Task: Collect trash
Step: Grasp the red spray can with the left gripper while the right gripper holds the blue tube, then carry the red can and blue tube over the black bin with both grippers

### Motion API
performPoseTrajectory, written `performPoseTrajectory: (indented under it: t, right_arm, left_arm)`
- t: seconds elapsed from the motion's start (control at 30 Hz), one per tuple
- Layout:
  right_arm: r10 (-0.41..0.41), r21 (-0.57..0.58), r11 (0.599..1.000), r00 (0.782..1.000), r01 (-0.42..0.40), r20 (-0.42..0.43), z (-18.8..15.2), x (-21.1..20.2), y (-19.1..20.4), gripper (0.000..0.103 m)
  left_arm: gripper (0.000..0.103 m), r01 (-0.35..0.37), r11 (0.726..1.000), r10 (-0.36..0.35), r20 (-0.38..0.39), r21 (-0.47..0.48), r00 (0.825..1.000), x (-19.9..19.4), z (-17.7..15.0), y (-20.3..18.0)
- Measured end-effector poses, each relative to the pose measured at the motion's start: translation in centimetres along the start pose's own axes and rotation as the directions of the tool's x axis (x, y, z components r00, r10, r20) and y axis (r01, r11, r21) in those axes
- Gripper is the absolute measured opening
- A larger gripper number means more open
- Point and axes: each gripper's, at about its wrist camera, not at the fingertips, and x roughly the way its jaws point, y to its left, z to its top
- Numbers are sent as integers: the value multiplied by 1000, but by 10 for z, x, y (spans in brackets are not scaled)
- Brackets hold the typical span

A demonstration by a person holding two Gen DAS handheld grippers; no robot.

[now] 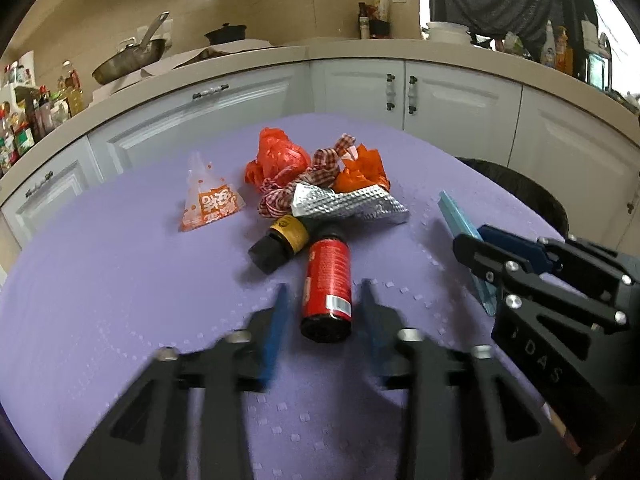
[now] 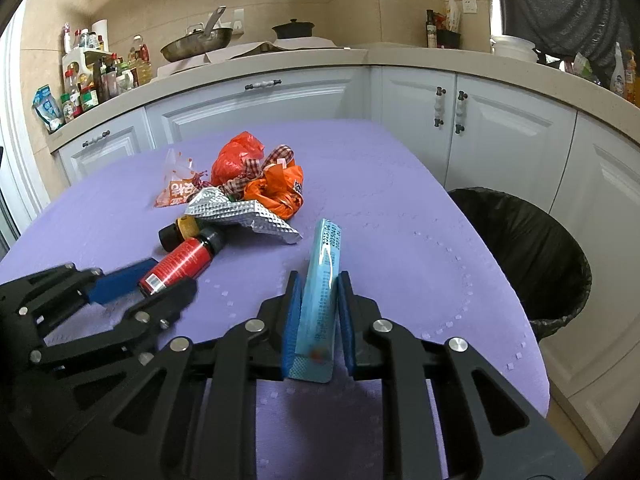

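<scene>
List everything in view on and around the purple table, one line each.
red bottle: 1, red with black cap, lying between the open left fingers
amber bottle: 1, black cap, beside the red bottle
foil wrapper: 1, silver, behind the bottles
orange plastic bags: 2, crumpled, in the pile
checked ribbon: 1, red-white, in the pile
snack packet: 1, clear-orange, left of the pile
blue wrapper: 1, in the right gripper
bin: 1, black-lined, right of the table
table: 1, purple
left gripper: open
right gripper: shut on the blue wrapper
</scene>
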Motion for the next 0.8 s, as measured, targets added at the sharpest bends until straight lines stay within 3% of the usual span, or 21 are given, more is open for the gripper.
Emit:
performPoseTrajectory:
  t: [0.07,0.3,0.37,0.53,0.8]
  right_arm:
    - [-1,1,1000,1000,1,1,0,0,0,18]
    - [1,11,1000,1000,-1,-8,-1,3,-4,18]
    - [2,12,1000,1000,-2,-8,-1,3,-5,18]
    - [1,12,1000,1000,-1,-8,0,3,-4,18]
    - [-12,-8,1000,1000,12,24,3,-6,-4,18]
  left_arm:
    - [52,1,1000,-1,6,-14,1000,-1,4,1]
    - [50,-3,1000,3,-18,-26,1000,8,10,-1]
    - [25,0,1000,0,-26,-10,1000,10,9,-3]
    - [25,-6,1000,6,2,12,1000,6,4,-5]
    - [25,-27,999,30,68,-42,997,-18,3,4]
